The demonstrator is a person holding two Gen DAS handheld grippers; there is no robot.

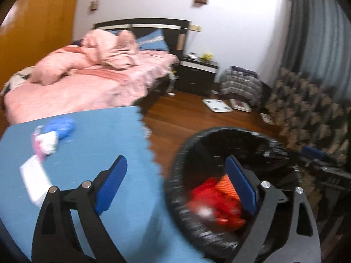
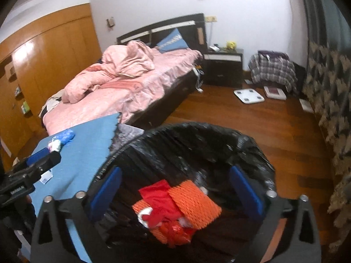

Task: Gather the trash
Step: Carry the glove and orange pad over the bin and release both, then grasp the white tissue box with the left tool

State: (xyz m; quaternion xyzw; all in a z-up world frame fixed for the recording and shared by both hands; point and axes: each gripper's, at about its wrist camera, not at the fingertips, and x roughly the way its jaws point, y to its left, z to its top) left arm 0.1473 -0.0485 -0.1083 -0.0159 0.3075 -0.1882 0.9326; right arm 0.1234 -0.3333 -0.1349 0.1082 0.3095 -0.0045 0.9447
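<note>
Below both wide-open, empty claws [image 2: 175, 188], red and orange trash [image 2: 175, 206] lies inside the bin [image 2: 197, 135].

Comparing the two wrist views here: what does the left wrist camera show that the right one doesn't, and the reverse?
Left wrist only: a flat white packet near the blue mat's edge. Right wrist only: the wardrobe's side shelves. Both: the black-lined bin holding red and orange trash, the pink bed, open left gripper and right gripper.
</note>
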